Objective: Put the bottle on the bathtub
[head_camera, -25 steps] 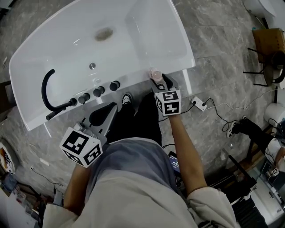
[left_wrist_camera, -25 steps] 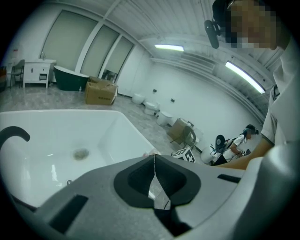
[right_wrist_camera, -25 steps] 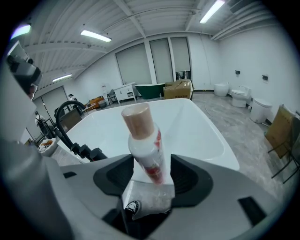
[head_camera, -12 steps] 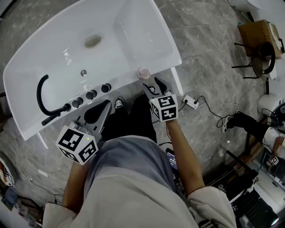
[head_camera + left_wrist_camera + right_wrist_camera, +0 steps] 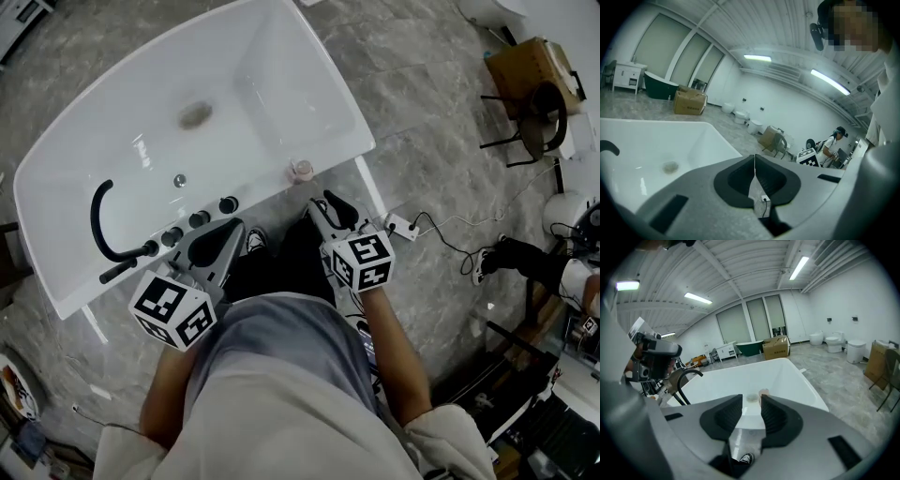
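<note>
Bottle (image 5: 302,170) is standing upright on the near rim of the tub (image 5: 56,234), centre of the head view, just right of the three knobs (image 5: 199,218). Nothing is touching it, so we are judging the placing as done.

Right hand-held gripper (image 5: 330,206) is hovering just below the bottle in the frame, near but apart from it. Its jaws are released and empty. In the right gripper view (image 5: 751,401) we are seeing only white tub through the gap, with the bottle's top peeking past the right jaw tip. We are reading the open jaws, lined up on the bottle, as the let-go pose.

Left hand-held gripper (image 5: 223,236) is sitting lower left of centre, off the tub edge and close to the body. It is clenched on nothing: in the left gripper view (image 5: 754,157) the jaw tips are meeting, and below them only floor and a power strip (image 5: 763,198) are showing. We are taking it as idle, since this job is needing one hand.

Black faucet (image 5: 103,220) is arching at the left of the tub, well apart from the bottle. The bottle is standing on a narrow ledge near the outer edge, so we are flagging a tip risk if the right jaws brush it.
</note>
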A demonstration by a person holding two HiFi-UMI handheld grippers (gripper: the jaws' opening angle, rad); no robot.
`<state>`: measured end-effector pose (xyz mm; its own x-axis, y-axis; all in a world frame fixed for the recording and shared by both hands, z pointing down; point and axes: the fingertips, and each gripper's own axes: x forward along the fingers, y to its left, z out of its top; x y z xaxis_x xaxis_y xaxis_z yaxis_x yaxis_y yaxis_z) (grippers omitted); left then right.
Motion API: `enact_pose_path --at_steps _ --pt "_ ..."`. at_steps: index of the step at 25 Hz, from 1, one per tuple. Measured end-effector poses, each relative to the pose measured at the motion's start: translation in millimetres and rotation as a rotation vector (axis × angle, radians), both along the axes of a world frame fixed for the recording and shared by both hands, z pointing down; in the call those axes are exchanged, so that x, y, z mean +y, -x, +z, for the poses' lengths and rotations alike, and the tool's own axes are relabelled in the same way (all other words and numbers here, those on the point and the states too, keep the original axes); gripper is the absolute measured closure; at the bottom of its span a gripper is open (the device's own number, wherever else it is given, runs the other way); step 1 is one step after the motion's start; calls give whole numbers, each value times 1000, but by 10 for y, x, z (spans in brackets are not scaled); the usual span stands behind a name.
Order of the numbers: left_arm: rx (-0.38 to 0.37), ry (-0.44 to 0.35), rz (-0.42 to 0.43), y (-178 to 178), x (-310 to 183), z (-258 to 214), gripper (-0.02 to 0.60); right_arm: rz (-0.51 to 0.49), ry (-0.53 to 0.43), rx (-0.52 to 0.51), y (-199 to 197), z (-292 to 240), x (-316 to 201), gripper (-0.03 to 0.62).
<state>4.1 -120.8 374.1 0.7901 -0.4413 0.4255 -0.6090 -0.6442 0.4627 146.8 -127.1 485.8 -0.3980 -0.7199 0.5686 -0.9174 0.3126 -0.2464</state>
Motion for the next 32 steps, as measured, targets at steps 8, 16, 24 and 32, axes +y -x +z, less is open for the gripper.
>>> enact_pose_path --at_steps 8,16,24,32 --pt "25 -46 31 -52 -7 -190 572 46 -45 -46 22 -591 218 556" --pt "62 -64 61 -60 27 -353 572 81 -86 -9 7 -1026 416 582" --pt "68 -89 101 -78 87 -420 572 90 -113 -31 88 -1257 554 582" --pt "77 -89 152 -114 154 -445 572 95 -117 -52 163 -1402 608 582"
